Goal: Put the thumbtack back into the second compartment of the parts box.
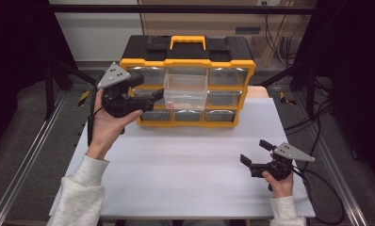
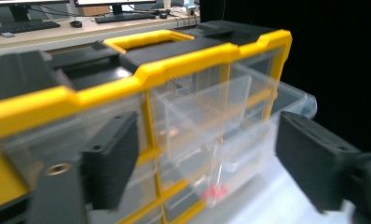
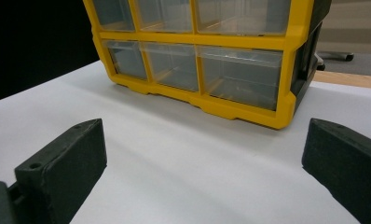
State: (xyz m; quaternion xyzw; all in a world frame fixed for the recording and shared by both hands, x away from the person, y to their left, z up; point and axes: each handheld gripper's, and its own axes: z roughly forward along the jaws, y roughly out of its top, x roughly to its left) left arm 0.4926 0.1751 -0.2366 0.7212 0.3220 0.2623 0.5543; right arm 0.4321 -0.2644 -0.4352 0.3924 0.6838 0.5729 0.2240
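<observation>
High view, frame centre: no brand or label is readable on anything here. Your left gripper [image 1: 148,94] has its fingers spread wide, empty, just beside the pulled-out clear drawer [image 1: 185,92] of the yellow-and-black organizer [image 1: 188,61]; whether they touch it, you cannot tell. Small reddish bits [image 2: 215,191] lie in that drawer. At lower right, your right gripper [image 1: 255,153] is also open, holding nothing, above the white desk [image 1: 176,169], well apart from the organizer.

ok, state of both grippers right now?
Left gripper: open, holding nothing, jaws beside the pulled-out clear drawer.
Right gripper: open, empty, over the white table.
</observation>
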